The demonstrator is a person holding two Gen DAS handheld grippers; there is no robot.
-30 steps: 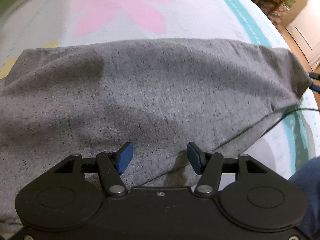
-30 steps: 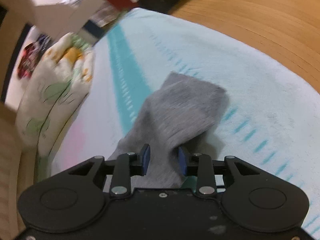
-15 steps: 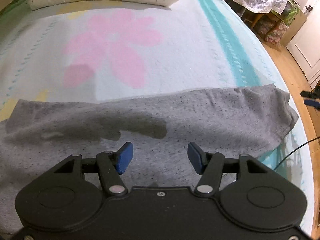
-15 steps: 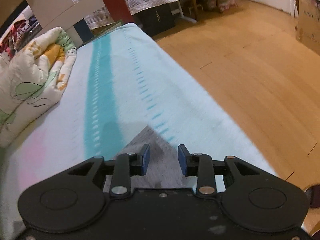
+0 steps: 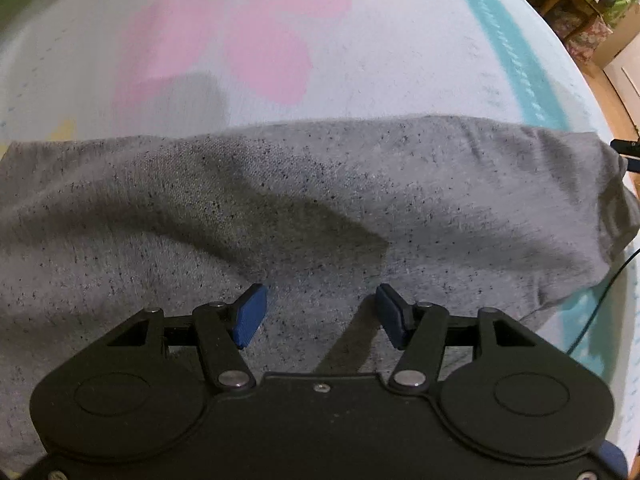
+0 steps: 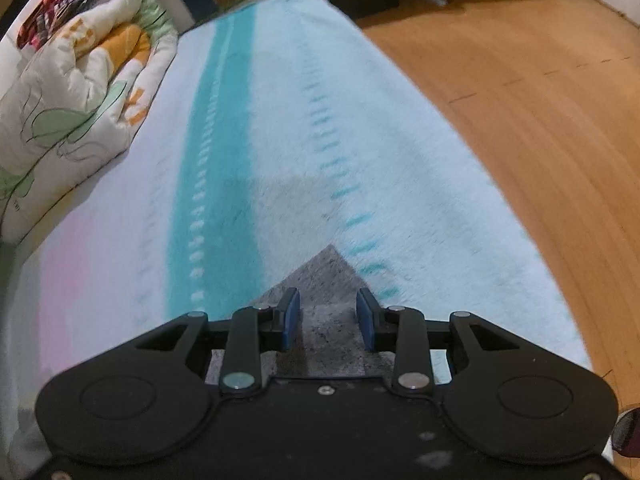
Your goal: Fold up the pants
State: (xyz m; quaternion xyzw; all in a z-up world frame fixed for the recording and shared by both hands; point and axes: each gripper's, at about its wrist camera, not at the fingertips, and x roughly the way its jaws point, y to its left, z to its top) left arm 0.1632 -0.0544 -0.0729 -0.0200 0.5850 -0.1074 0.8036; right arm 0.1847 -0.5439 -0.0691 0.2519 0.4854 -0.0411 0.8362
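The grey speckled pants (image 5: 320,200) lie across the bed, folded into a long band from left to right. My left gripper (image 5: 318,316) is open and empty, hovering just above the near part of the fabric. In the right wrist view a corner of the pants (image 6: 324,280) lies flat on the bedspread between and below my right gripper's (image 6: 328,320) fingers. The right jaws stand apart and do not pinch the cloth.
The bed has a pale blue bedspread (image 5: 360,60) with a pink flower (image 5: 224,40) and a teal stripe (image 6: 216,160). A rolled floral quilt (image 6: 72,100) lies at the head. The bed's right edge drops to a wooden floor (image 6: 540,100). A thin black cable (image 5: 600,300) runs at the right.
The right gripper has let go of the pants corner and opened wider; the corner now lies flat on the bed. The left gripper has dropped lower and closer over the fabric, still open.
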